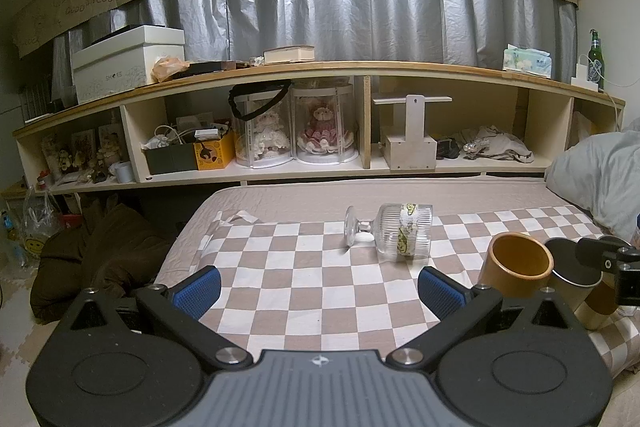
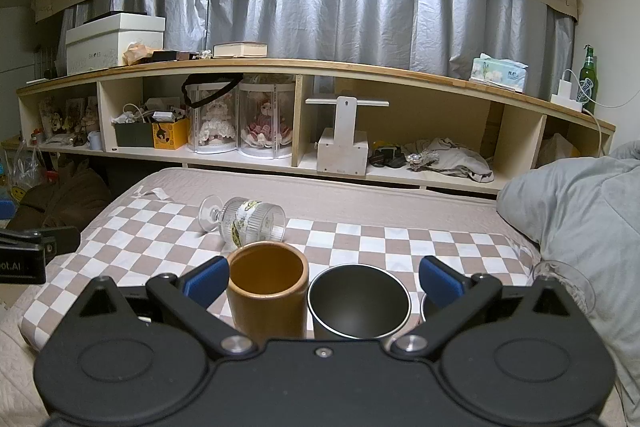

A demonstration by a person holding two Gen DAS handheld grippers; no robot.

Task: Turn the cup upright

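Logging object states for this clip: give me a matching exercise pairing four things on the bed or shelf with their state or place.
Things:
1. ribbed glass cup
2. brown cup
3. dark metal cup
4. green bottle

States or places:
A. upright, right of the brown cup in the right wrist view
B. lying on its side on the checkered cloth
C. standing at the shelf top's right end
D. upright, just in front of the ribbed glass cup in the right wrist view

Pairs: 1-B, 2-D, 3-A, 4-C
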